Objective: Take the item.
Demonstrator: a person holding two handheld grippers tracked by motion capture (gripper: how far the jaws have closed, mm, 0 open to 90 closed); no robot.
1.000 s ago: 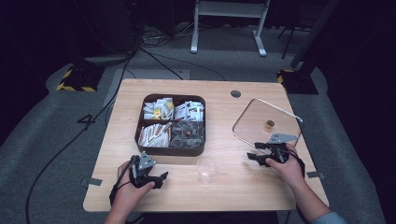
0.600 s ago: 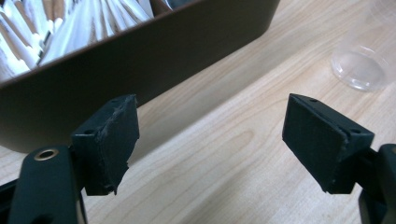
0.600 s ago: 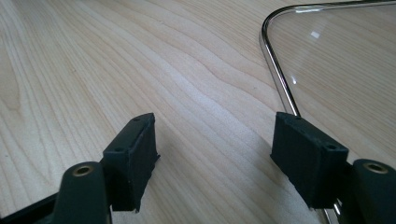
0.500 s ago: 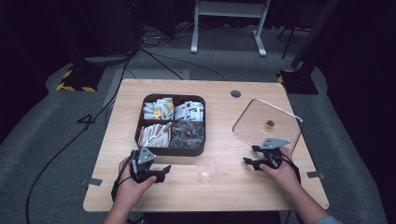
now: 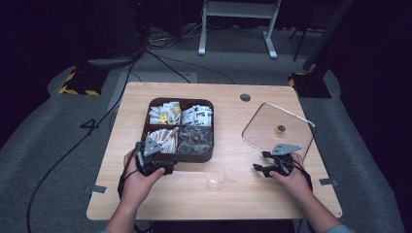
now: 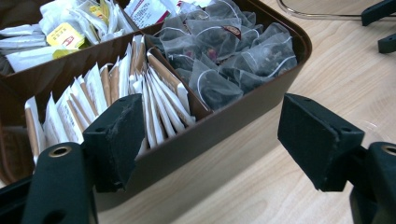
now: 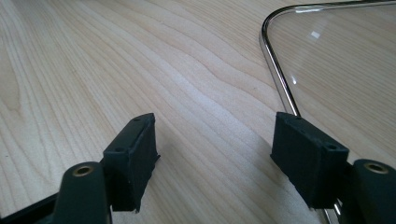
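A brown four-compartment box (image 5: 210, 154) stands mid-table, filled with sachets and tea bags. My left gripper (image 5: 163, 163) hovers at its front left corner. In the left gripper view its jaws (image 6: 211, 125) stand open with nothing between them and have just been closing a little; beyond them are the stick sachets (image 6: 154, 102) and the dark pyramid tea bags (image 6: 229, 51). A clear plastic cup (image 5: 215, 175) stands in front of the box. My right gripper (image 5: 260, 162) (image 7: 217, 140) is open just above bare wood, having opened slightly wider. It is beside the near left corner of the glass lid (image 5: 265, 124) (image 7: 345, 60).
The lid lies flat at the table's right with a small gold knob (image 5: 280, 129) in its middle. A round cable hole (image 5: 245, 97) sits near the back edge. Bare wood stretches along the front edge (image 5: 214, 204). Cables cross the grey floor to the left.
My left hand has risen and moved up to the box's front left corner. The right hand has shifted slightly left along the lid's edge. Box, cup and lid have not moved.
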